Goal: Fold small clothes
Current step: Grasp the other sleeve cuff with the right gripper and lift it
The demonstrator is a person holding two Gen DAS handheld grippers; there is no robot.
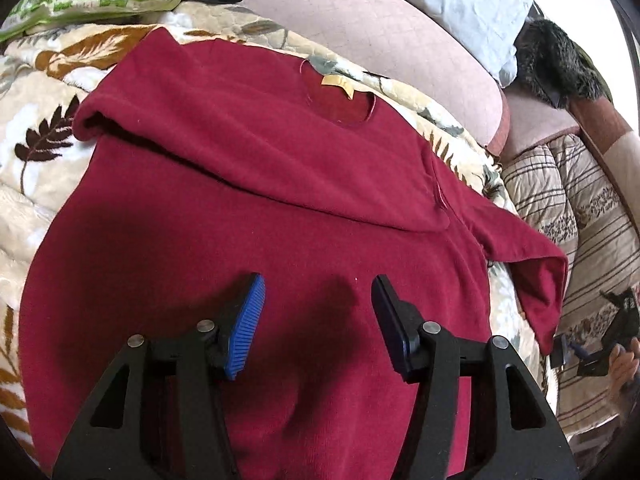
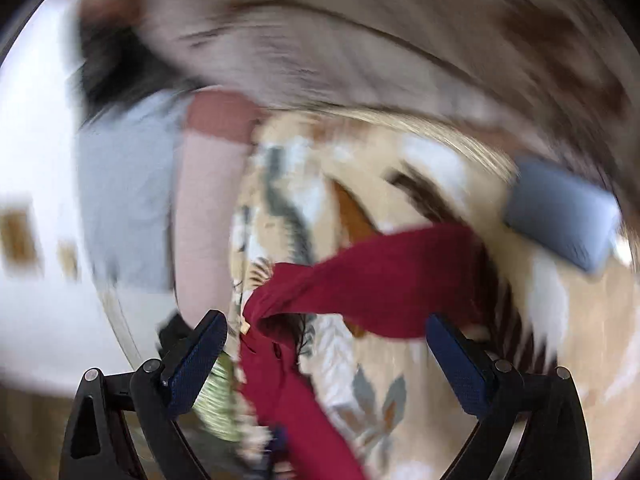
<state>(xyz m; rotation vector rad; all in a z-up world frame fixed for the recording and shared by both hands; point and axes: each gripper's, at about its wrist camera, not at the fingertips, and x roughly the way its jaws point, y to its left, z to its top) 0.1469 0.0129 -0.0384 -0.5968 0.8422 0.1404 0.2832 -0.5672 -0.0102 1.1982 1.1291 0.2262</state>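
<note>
Left gripper (image 1: 318,292): pitched down over the lower body of the red shirt (image 1: 256,208), jaws apart, nothing between the blue pads (image 1: 250,316). Shadow of the tool falls on the cloth just below the tips; can't tell if the pads touch fabric.

Shirt lies flat on the leaf-print quilt (image 1: 40,128), front up, neck hole and tan label (image 1: 338,85) at the far end. Long axis runs from the near hem away to the collar, tilted slightly rightward in the left wrist view. Left sleeve is folded in across the chest; its edge makes a diagonal line from the left shoulder down to the right armpit. Right sleeve (image 1: 532,268) still sticks out sideways to the right, cuff drooping toward the striped blanket (image 1: 580,216).

Right gripper (image 2: 326,344): jaws wide apart, nothing clamped. Its view is heavily motion-blurred. The sleeve (image 2: 380,280) sits ahead of and between the fingers, not gripped. In the left wrist view the right gripper shows small at the far right edge (image 1: 600,344), a hand on it, well apart from the shirt.
</note>
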